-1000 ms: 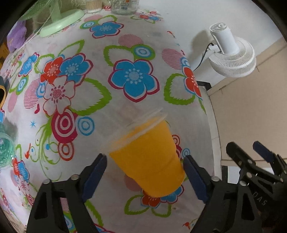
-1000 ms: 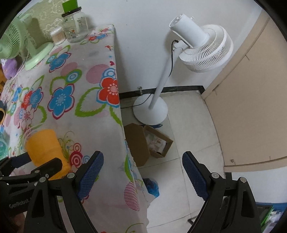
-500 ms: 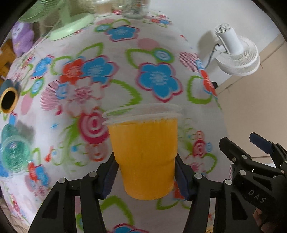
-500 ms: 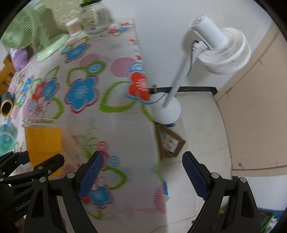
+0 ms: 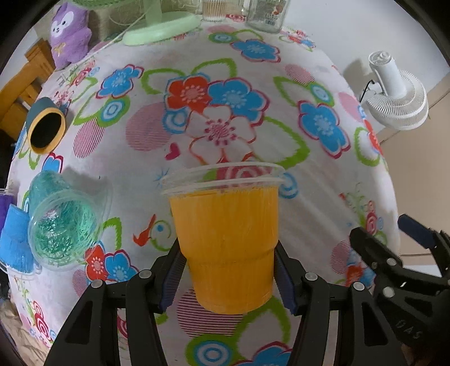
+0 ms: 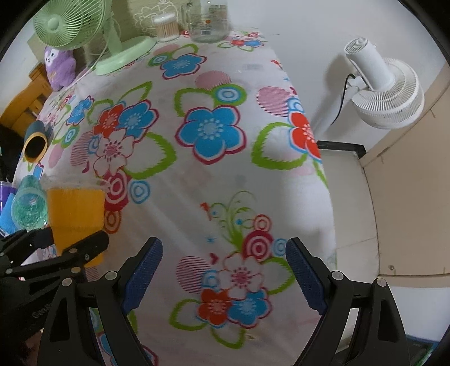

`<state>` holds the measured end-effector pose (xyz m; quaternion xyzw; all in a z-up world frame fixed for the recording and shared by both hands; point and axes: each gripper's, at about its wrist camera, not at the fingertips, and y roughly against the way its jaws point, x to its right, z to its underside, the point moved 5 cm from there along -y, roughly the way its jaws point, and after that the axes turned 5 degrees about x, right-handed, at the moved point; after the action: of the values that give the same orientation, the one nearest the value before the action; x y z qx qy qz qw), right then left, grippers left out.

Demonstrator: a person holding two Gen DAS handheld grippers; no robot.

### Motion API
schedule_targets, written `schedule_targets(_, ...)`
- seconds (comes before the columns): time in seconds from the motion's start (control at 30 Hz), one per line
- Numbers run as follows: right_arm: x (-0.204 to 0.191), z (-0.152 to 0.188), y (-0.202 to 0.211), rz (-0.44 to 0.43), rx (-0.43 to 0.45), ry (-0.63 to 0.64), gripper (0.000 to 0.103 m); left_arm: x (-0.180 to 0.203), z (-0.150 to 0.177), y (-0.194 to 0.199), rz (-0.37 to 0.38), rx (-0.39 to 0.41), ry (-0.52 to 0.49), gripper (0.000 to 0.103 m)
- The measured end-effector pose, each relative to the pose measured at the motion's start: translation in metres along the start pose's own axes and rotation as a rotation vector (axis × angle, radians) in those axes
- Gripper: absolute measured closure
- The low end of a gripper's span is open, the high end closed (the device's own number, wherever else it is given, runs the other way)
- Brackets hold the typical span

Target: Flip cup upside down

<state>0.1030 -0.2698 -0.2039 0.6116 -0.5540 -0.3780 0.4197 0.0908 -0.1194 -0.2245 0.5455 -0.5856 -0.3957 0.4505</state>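
An orange plastic cup [image 5: 225, 245] with a clear rim stands upright between the blue pads of my left gripper [image 5: 229, 277], which is shut on its lower part, above the flowered tablecloth [image 5: 225, 112]. The cup also shows at the left of the right wrist view [image 6: 74, 216], with the left gripper's black fingers [image 6: 73, 250] around it. My right gripper [image 6: 223, 277] is open and empty over the cloth, to the right of the cup; it shows in the left wrist view as a black frame [image 5: 393, 270].
A teal glittery cup [image 5: 62, 222] lies on its side at the left, beside a blue item [image 5: 14, 242]. A dark cup with a yellow rim [image 5: 45, 126] lies further back. A green fan base [image 5: 160, 28], glass jar [image 5: 267, 14] and purple plush [image 5: 69, 33] stand at the back. A white floor fan [image 6: 379, 90] stands beyond the table's right edge [image 6: 323, 169].
The left gripper closed on the tilted orange cup and brought it upright. Both grippers swung left, more over the table; the right stayed open.
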Motion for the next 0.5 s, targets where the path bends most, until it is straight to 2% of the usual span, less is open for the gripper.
schedule_targets(0.07, -0.004, 0.000, -0.001, 0.010, 0.003, -0.012, 0.012, -0.003, 0.003, 0.000, 0.027, -0.010, 0.002, 0.043)
schedule_targets(0.13, -0.006, 0.001, -0.001, 0.026, 0.008, -0.023, 0.012, -0.007, 0.004, 0.000, 0.045, -0.030, 0.007, 0.039)
schedule_targets(0.23, -0.004, 0.003, 0.004, 0.054, 0.023, -0.054, 0.012, -0.013, 0.006, 0.006, 0.097, -0.055, -0.001, 0.028)
schedule_targets(0.33, -0.002, 0.007, 0.017, 0.068, 0.051, -0.106, 0.012, -0.017, 0.008, 0.024, 0.132, -0.034, -0.045, 0.019)
schedule_targets(0.4, -0.007, 0.010, 0.026, 0.084, 0.073, -0.120, 0.012, -0.017, 0.010, 0.037, 0.153, -0.024, -0.090, 0.017)
schedule_targets(0.5, -0.017, 0.016, 0.041, 0.112, 0.119, -0.125, 0.012, -0.024, 0.013, 0.056, 0.146, 0.009, -0.173, 0.017)
